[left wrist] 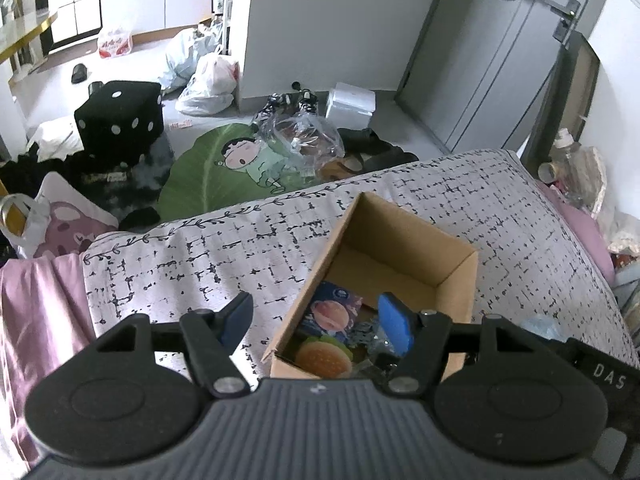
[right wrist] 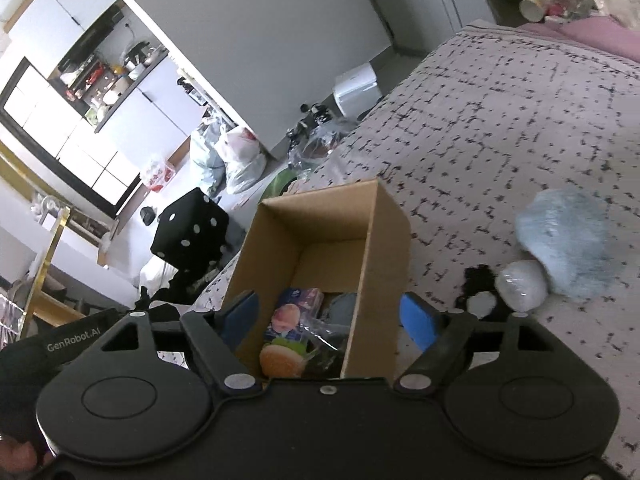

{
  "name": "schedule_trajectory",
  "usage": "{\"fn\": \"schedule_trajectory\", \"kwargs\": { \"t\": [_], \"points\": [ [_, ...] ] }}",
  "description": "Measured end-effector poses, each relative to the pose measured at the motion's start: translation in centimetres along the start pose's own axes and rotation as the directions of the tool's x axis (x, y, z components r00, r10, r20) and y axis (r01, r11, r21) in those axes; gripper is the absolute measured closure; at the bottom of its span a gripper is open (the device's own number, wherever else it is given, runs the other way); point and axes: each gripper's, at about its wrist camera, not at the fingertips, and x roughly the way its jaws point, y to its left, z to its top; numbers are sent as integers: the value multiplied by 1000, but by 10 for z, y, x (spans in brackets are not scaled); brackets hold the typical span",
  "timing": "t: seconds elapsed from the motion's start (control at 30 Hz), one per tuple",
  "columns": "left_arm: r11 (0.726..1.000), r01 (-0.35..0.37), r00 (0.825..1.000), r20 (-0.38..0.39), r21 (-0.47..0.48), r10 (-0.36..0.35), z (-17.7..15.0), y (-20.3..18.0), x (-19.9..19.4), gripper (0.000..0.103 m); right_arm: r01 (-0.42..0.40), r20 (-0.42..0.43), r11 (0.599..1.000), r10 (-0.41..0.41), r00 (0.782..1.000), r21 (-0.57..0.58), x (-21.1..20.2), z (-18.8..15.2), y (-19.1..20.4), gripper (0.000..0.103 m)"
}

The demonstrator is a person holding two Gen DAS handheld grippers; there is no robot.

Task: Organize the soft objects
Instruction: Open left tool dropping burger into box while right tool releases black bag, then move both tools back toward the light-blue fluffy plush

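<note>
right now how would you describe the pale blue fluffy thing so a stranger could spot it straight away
Start at the patterned bedspread and find the open cardboard box on it. Outside the box, on the cover to its right, lies the pale blue fluffy toy. Beside it sit a small white wrapped ball and a black-and-white plush; it alone is blue.

Soft, cool daylight fills both views, no hard shadows anywhere. Upper left of the right wrist view, the window [right wrist: 68, 152] blows out to pure white; same glare at the upper left of the left wrist view. Fisheye bending is strong, walls and door curving toward the edges, corners going dark. The right wrist view smears slightly: the pale blue fluffy thing [right wrist: 568, 236] at right looks blurred. The left view stays crisper.
</note>
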Motion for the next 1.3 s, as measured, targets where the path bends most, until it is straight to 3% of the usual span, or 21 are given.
{"fn": "schedule_trajectory", "kwargs": {
  "t": [0.23, 0.33, 0.47, 0.7, 0.93, 1.3],
  "points": [
    [999, -6, 1000, -3, 34, 6, -8, -20, -8, 35, 23, -1, 1000, -23, 1000, 6, -16, -3, -12, 11],
    [999, -21, 1000, -1, 42, 21, -11, -28, -10, 27, 34, 7, 999, -34, 999, 22, -23, -3, -20, 7],
    [998, -32, 999, 18, 53, 31, -14, -38, -17, 26, 55, 20, 997, -57, 998, 62, -32, -1, -33, 0],
    [997, -19, 999, 39, 75, 16, -21, -57, -22, 19, 70, 33, 989, -75, 997, 129, -40, 1, -57, 0],
    [995, -39, 999, 9, 92, 39, -28, -78, -14, 19, 53, 54, 987, -62, 997, 149, -57, 4, -72, 0],
    [992, -13, 1000, -1, 124, 14, -32, -111, -11, 19, 81, 105, 962, -112, 988, 262, -80, 12, -110, 0]
  ]
}}
